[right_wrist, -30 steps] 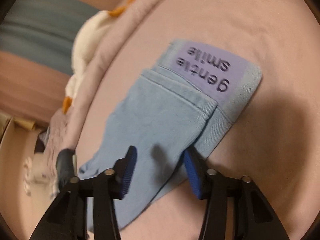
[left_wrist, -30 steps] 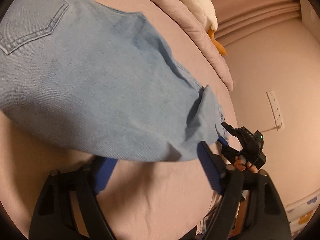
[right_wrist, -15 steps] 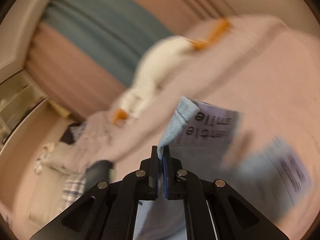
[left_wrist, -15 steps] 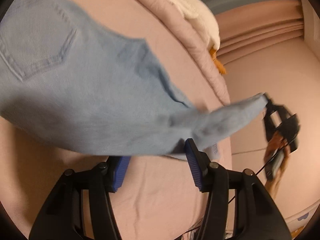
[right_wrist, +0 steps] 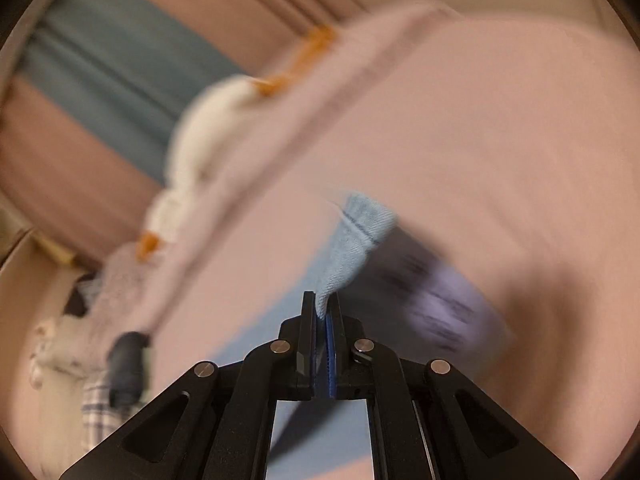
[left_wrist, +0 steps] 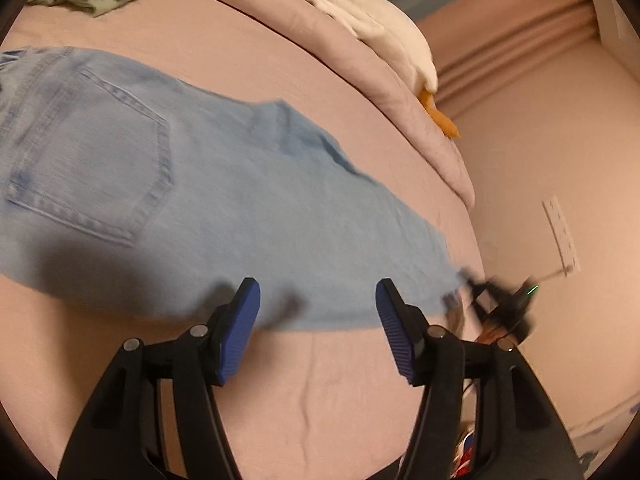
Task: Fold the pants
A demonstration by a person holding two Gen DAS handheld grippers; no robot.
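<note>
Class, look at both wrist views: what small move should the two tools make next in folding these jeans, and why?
Probably close the left tool on the hem edge beneath it. The right tool already pinches one corner of the jeans, while the left's jaws stand open over the denim, gripping nothing; both corners are needed to carry the leg over.

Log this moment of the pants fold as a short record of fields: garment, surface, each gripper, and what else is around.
garment: light blue jeans, spread flat, back pocket facing up
surface: pink bed sheet
left gripper: open, jaws have just been opening, above the near edge of the jeans, nothing pinched
right gripper: shut on the hem, lifting that corner
label: purple tag beside the lifted hem, print blurred
background: white plush toy on the folded pink duvet
</note>
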